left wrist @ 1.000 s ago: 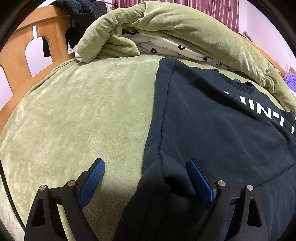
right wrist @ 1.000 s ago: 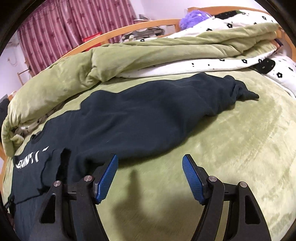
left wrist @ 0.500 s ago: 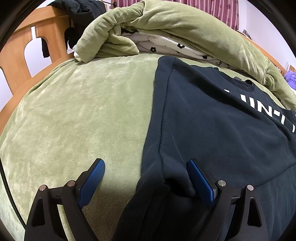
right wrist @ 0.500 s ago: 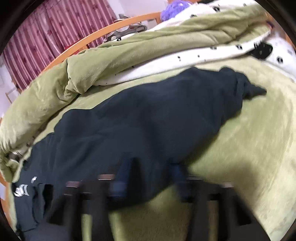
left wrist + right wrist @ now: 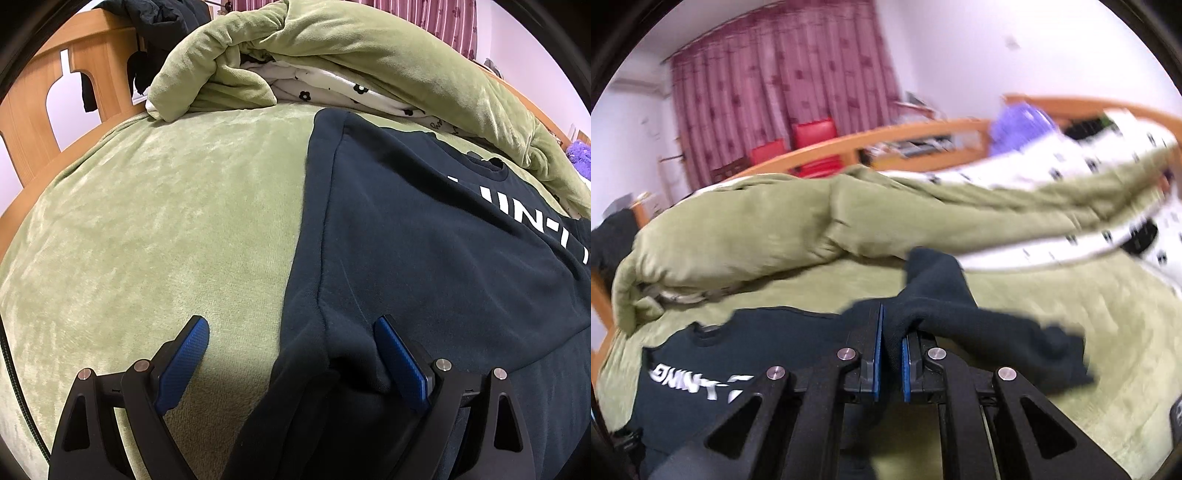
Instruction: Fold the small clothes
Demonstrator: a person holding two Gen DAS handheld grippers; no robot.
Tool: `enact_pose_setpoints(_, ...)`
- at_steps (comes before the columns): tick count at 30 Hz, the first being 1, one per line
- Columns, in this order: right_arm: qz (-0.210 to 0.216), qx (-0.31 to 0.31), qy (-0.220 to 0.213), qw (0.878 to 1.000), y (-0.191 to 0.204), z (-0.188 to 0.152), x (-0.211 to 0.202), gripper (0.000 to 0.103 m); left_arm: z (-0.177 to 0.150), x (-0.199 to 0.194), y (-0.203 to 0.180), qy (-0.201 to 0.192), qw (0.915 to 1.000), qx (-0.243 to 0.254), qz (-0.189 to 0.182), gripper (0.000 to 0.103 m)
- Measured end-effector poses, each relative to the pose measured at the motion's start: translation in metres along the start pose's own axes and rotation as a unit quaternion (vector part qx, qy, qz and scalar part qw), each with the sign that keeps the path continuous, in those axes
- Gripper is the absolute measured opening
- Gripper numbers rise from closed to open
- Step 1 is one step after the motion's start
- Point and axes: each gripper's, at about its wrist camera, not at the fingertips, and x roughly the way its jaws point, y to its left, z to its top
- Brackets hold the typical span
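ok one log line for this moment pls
right claw: shut on sleeve, lifted off bed | left claw: open, over sweatshirt edge

right gripper point(image 5: 889, 347) pinched tight on dark cloth; left gripper point(image 5: 291, 354) spread wide, pointing downward

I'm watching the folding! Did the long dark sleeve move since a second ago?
Yes. The sleeve, flat on the green bedspread before, is now pinched in the right gripper and lifted off it, up toward the rolled green quilt.
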Motion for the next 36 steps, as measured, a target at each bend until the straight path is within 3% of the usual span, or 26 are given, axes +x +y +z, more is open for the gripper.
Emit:
enact_pose_setpoints(5,0.063,-0.067,0.012,0.996,0.090,-0.017,-0.006,0.008,0.000,0.001,0.002,0.002,1.0000,-0.005,-0.005,0.092)
enact_pose_setpoints(10,0.101,-0.146,0.072,0.981,0.167,-0.083,0.016,0.008,0.000,0.001,0.002,0.002,0.9999,-0.007,-0.008,0.092)
enact_pose_setpoints(14,0.103,-0.158,0.126,0.974,0.184,-0.127,0.039,0.009,0.000,0.002,0.003,0.003,0.9999,-0.010,-0.011,0.092)
enact_pose_setpoints(16,0.106,-0.139,0.140,0.975,0.180,-0.136,0.046,0.010,0.000,0.002,0.003,0.003,0.9998,-0.011,-0.013,0.092)
enact_pose_setpoints(19,0.109,-0.101,0.158,0.976,0.168,-0.139,0.055,0.027,-0.001,0.002,0.004,0.003,0.9998,-0.013,-0.015,0.092)
enact_pose_setpoints(24,0.116,-0.104,0.175,0.972,0.155,-0.144,0.043,0.037,0.000,0.002,0.005,0.002,0.9998,-0.014,-0.016,0.092)
enact_pose_setpoints(26,0.115,-0.106,0.165,0.974,0.146,-0.144,0.028,0.047,-0.001,0.001,0.006,0.000,0.9997,-0.016,-0.019,0.092)
enact_pose_setpoints(31,0.082,-0.082,0.117,0.986,0.093,-0.136,-0.012,0.059,-0.002,-0.004,0.009,-0.003,0.9993,-0.024,-0.027,0.092)
enact_pose_setpoints(36,0.036,-0.014,0.132,0.990,0.020,-0.134,-0.019,0.061,-0.008,-0.015,0.013,0.006,0.9986,-0.023,-0.048,0.092)
